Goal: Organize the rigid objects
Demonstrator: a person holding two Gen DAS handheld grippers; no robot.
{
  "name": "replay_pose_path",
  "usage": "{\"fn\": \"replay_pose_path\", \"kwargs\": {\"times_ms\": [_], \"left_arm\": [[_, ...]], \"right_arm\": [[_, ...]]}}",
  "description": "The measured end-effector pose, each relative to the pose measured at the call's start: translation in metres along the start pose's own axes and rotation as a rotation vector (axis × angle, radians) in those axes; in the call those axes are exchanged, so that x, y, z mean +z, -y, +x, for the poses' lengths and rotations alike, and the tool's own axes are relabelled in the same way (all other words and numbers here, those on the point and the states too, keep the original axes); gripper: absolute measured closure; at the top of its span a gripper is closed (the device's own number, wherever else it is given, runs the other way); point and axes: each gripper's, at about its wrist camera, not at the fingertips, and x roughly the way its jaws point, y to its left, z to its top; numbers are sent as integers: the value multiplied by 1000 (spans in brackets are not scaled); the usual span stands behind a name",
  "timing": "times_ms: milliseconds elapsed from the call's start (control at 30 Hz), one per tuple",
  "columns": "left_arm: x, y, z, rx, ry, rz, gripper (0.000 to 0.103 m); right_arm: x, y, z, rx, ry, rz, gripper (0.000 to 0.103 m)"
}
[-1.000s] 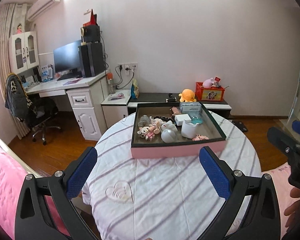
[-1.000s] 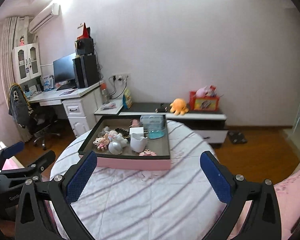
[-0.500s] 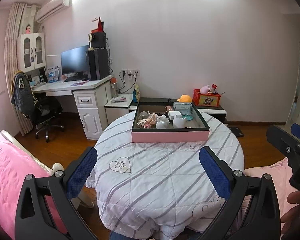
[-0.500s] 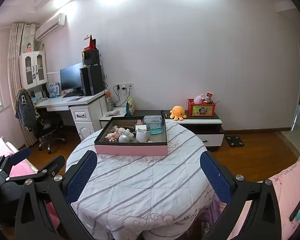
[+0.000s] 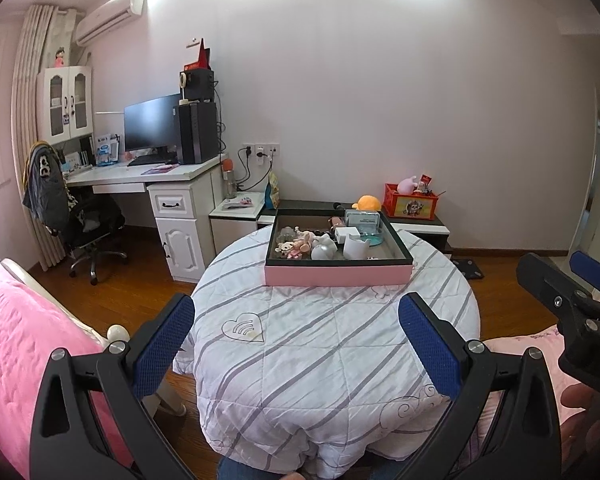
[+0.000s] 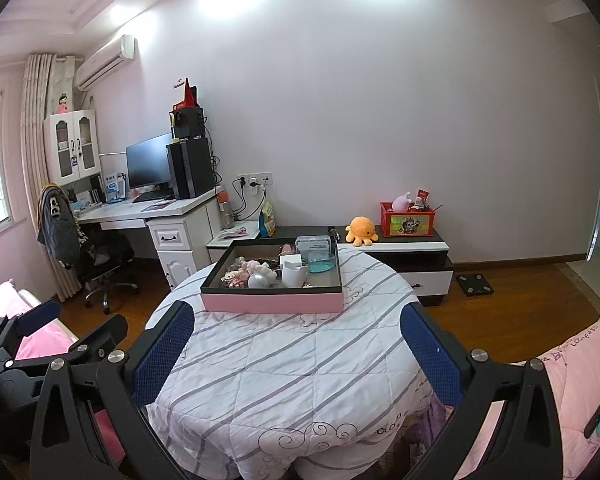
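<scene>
Where the tray [image 5: 337, 275] wall rises, its small items [image 5: 300, 245] blur together.

pink tray [image 5: 337, 275] on white, grey-striped tablecloth [image 5: 320, 344].

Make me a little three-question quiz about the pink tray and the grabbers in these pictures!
1. True or false: the pink tray sits on the round table.
2. Which is open: A left gripper, B right gripper, C both?
3. Fill in: the orange plush sits on the low ____ by the wall.

Key: 1 true; 2 C; 3 cabinet.
</scene>
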Motion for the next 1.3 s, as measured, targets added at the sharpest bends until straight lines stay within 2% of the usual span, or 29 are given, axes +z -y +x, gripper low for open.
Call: {"fn": "replay_pose_path", "kwargs": {"times_ms": [533, 733, 867, 1000, 1300], "left_arm": [[2, -4, 0, 17, -8, -4, 0], [1, -8, 2, -2, -26, -35, 0], [2, -7, 1, 18, -20, -25, 0], [3, -8, 3, -9, -29, -35, 0], [2, -6, 3, 6, -23, -21, 0]], "right_arm": [[-5, 2, 3, -5, -12, -3, 0], [-5, 3, 5, -4, -16, -1, 0], [-7, 4, 6, -10, -19, 0, 0], [-7, 4, 8, -10, -22, -1, 0], [-7, 3, 9, -9, -23, -3, 0]]}}
